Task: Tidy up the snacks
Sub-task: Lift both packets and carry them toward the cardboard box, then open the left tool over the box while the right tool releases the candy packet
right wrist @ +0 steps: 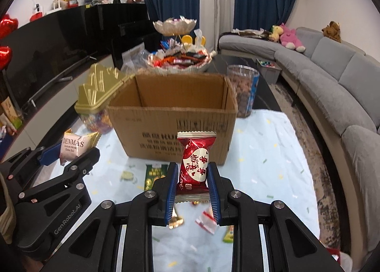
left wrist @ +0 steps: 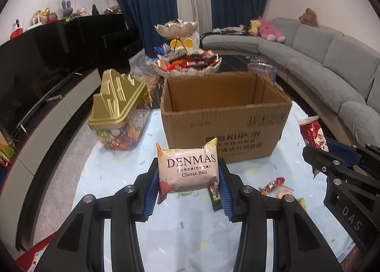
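My left gripper is shut on a pink-white DENMAS Cheese Ball packet and holds it above the table, just in front of an open cardboard box. My right gripper is shut on a red snack packet, also held up in front of the box. The box interior that shows looks empty. The right gripper and red packet show at the right edge of the left wrist view. The left gripper with the DENMAS packet shows at left in the right wrist view.
Loose snacks lie on the light blue tablecloth: a green packet and small candies. A gold-lidded candy jar stands left of the box, a clear jar behind right, a tiered snack bowl behind. A grey sofa is at right.
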Demonstrator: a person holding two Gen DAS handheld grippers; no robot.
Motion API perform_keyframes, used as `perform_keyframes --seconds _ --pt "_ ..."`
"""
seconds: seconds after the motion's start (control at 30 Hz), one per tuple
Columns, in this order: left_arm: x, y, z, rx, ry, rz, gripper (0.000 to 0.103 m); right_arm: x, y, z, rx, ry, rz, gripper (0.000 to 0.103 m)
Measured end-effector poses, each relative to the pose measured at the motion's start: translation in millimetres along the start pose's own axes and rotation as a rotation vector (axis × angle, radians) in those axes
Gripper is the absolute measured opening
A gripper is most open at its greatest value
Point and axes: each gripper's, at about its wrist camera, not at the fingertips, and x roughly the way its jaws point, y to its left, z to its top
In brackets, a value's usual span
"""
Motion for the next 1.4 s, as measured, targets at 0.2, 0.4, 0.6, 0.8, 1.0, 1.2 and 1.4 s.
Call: perform_keyframes --seconds 0.2,0.4,0.6,0.8,1.0,1.2,1.4 --pt "-5.3 3.7 26.0 -0.012 -0.036 0.001 0.044 -10.6 2.4 25.9 -0.013 -0.055 0.004 0.027" --pt "-8.1 3.7 51.4 -0.005 -0.079 0.005 0.044 -13.4 1.3 50.8 -0.013 -0.093 -0.001 0.027" --pt "-3.9 3.1 71.2 -0.004 -0.098 -0.003 0.044 -12.3 1.9 72.0 -0.019 -0.122 -0.007 0.027" --pt "6.2 3.9 87.7 -0.001 -0.107 0.004 0.044 -7.9 1.3 87.0 -0.027 -0.140 -0.013 0.027" --pt "17.0 3.8 99.1 0.008 -0.110 0.007 0.044 -0.1 -0.4 100.2 -0.029 -0.147 -0.021 0.027" --pt "30.9 1.9 108.8 0.019 -0.102 0.003 0.044 10.3 0.8 111.3 -0.042 -0.149 -0.027 0.027" --pt "47.5 2.4 111.9 0.015 -0.083 -0.002 0.044 24.0 -1.5 118.0 -0.039 -0.135 -0.025 0.027"
